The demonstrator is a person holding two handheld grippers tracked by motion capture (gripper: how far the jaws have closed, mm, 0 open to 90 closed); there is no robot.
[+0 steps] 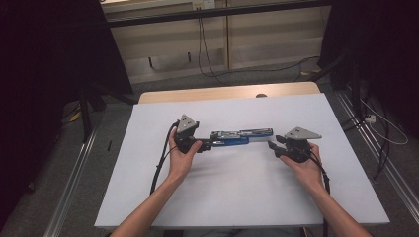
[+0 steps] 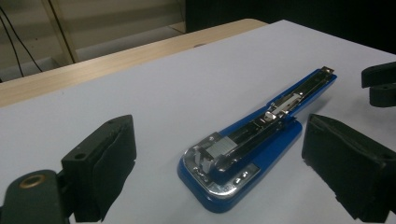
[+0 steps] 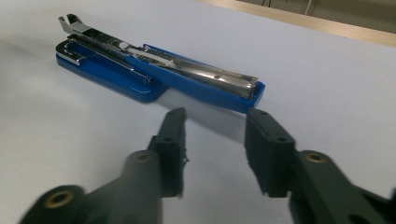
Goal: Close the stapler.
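Blue stapler, swung fully open so it lies flat as one long strip on the worktop. Seen in the left gripper view, the wider blue base w/ its shiny metal anvil plate sits at the near end; the narrower blue arm w/ the silver staple channel runs away from it. In the right gripper view, the chrome magazine lies along the blue plastic, ending in a forked metal tip at the far end. Blue parts look smooth, glossy plastic w/ rounded corners; metal parts are bright and reflective.

Long axis runs left to right across the worktop in the high view, approx. parallel to its far edge. It lies in the middle of the surface, between the two tongs.

Left tongs at the stapler's left end: black padded jaws spread wide, one each side of the base, not pressing on it. Right tongs just off the stapler's right end: black ribbed jaws partly apart, nothing between them, tips short of the blue arm.

Worktop is a flat, matte, pale grey-white sheet over a light wood table, whose edge shows at the far side. A hand holds each tool from the near side.
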